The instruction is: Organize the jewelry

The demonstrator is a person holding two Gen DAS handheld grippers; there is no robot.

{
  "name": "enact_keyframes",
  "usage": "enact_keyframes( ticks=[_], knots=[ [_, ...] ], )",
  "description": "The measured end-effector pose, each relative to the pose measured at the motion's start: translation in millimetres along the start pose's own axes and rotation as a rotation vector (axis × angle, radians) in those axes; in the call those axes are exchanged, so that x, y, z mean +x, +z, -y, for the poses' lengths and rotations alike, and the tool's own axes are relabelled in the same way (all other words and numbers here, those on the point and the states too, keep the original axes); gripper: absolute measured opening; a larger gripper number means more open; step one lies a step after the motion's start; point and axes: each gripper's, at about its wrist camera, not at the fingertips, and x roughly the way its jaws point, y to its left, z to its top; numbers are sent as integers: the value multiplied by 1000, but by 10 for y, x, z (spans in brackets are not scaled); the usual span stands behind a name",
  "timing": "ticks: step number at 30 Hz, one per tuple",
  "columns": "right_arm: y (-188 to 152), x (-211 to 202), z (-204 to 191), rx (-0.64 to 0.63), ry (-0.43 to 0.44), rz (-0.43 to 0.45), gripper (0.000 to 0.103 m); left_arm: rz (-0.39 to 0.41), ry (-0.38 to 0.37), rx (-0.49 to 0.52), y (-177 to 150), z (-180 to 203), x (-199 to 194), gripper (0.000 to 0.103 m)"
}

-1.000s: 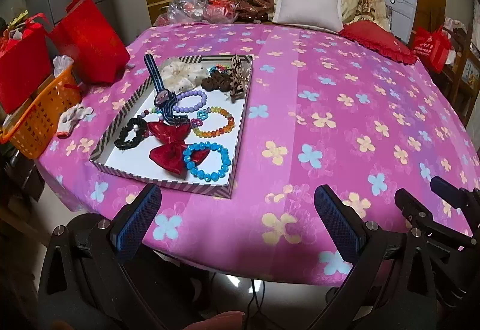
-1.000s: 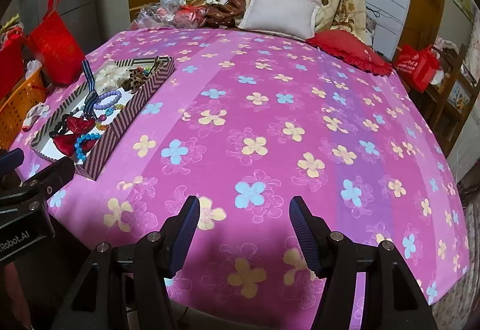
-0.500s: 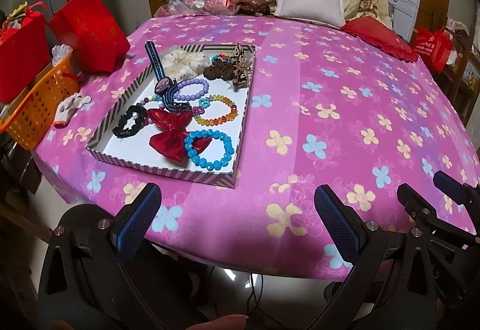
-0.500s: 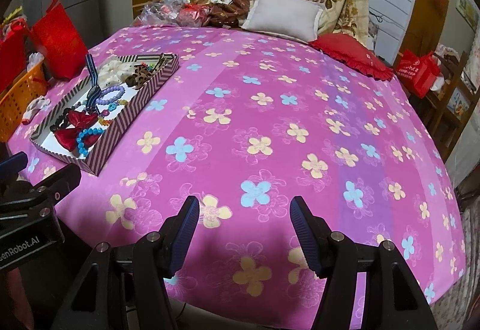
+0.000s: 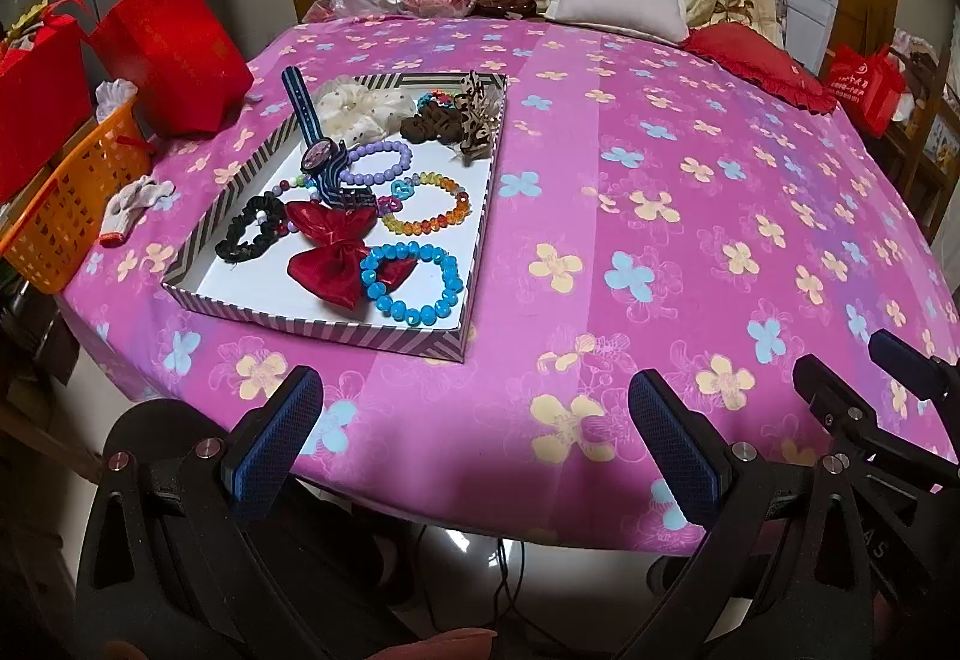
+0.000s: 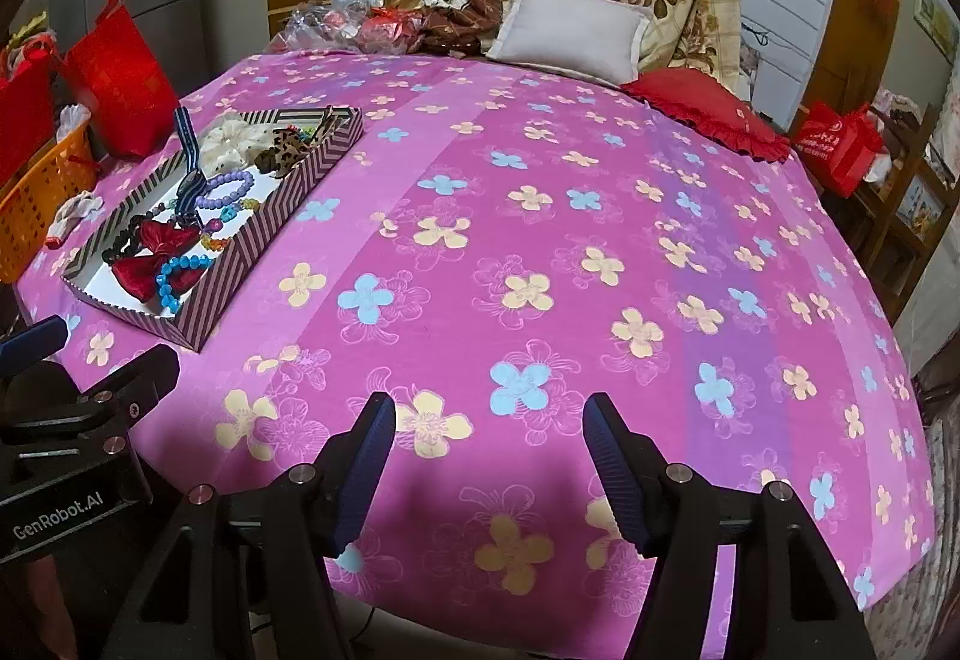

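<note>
- One shallow tray [image 5: 414, 339] with striped walls and a white floor lies on the left part of the worktop [image 5: 660, 216], which wears a pink cloth printed with flowers.
- Three full bead bracelets lie inside: a bright blue one [image 5: 413, 283] at the near right corner, an amber and multicolour one [image 5: 429, 204] behind it, and a lilac one [image 5: 378, 162] further back.
- One dark red satin bow [image 5: 327, 255] lies touching the blue bracelet; one black scrunchie [image 5: 252, 228] lies just to its left.
- One blue striped watch [image 5: 315, 144] lies with its strap propped over the tray's left wall.
- At the tray's far end lie one cream scrunchie [image 5: 354, 105], one brown scrunchie [image 5: 432, 126] and one leopard-print bow [image 5: 474, 120].
- The left gripper [image 5: 474, 438] hovers over the near edge of the worktop, its fingers [image 5: 273, 438] spread wide with nothing between them.
- The right gripper [image 6: 489, 471] hangs to the tray's right, its fingers [image 6: 618, 471] about half apart and empty.
- Two red bags [image 5: 174, 60] and one orange basket [image 5: 66, 204] stand to the left.
</note>
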Motion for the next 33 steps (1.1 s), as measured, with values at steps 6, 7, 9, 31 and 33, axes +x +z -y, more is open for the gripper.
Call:
enact_keyframes(
  ticks=[6, 7, 9, 31, 33],
  knots=[
    [-5, -7, 3, 6, -6, 9, 63, -14, -5, 3, -13, 7, 26, 102],
    [-6, -5, 5, 7, -6, 8, 63, -13, -4, 4, -15, 13, 27, 102],
    [-10, -4, 10, 9, -5, 5, 63, -12, -6, 3, -13, 12, 27, 102],
    [-13, -43, -36, -12, -12, 35, 64, 16, -18, -18, -11, -19, -14, 102],
    [-25, -58, -44, -19, -6, 45, 65, 20, -15, -21, -8, -31, -32, 102]
  ],
)
